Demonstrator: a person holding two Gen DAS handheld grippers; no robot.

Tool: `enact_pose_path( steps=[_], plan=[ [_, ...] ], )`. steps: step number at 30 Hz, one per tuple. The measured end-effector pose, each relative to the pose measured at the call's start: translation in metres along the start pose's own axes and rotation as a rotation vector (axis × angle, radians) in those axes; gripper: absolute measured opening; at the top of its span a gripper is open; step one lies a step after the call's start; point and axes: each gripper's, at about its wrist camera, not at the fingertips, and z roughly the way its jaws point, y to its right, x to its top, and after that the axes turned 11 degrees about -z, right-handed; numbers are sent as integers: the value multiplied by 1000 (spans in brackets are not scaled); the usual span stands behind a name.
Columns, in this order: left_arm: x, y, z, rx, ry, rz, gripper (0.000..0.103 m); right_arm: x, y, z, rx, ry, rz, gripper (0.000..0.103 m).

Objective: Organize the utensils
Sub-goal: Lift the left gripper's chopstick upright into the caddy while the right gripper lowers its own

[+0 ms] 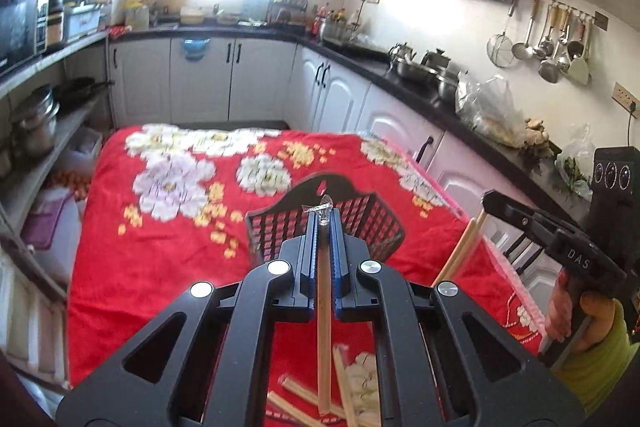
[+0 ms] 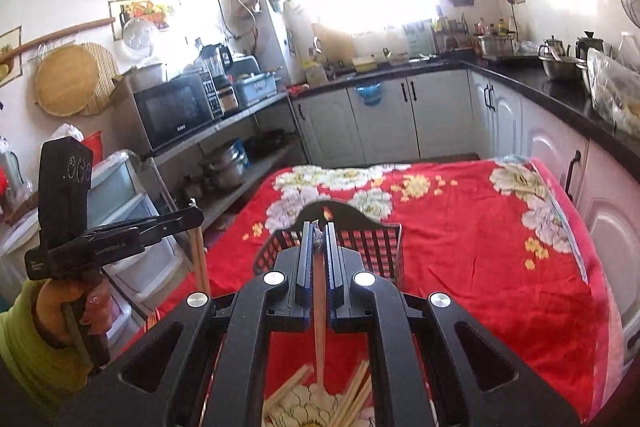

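1. Between its closed jaws, the left gripper [image 1: 325, 217] pinches a chopstick [image 1: 323, 327]; the right gripper [image 2: 319, 227] clamps another chopstick [image 2: 319, 331].
2. Just beyond both sits the black basket [image 1: 360, 223] on the red-covered surface [image 1: 168, 259].
3. Either stick could slip or miss the basket rim.
4. Loose chopsticks [image 2: 352, 399] near the bottom edge are blurred and cut off.

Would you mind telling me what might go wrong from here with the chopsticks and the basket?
1. Each gripper, left and right, pinches only one thin chopstick near its top; it may pivot or slip before reaching the basket.
2. The basket looks light and sits on a soft blanket, so a nudge could tip it.
3. Loose chopsticks lie beneath and could be knocked off.
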Motion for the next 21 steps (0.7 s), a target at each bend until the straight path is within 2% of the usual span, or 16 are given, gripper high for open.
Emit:
enact_pose_path(
  steps=[10,21],
  plan=[
    [49,31,-5,-17,102,47,3,43,2,-9,-16,86,-27,6],
    [102,42,2,50,256,55,3,96,10,-18,-61,199,-51,6]
  ],
)
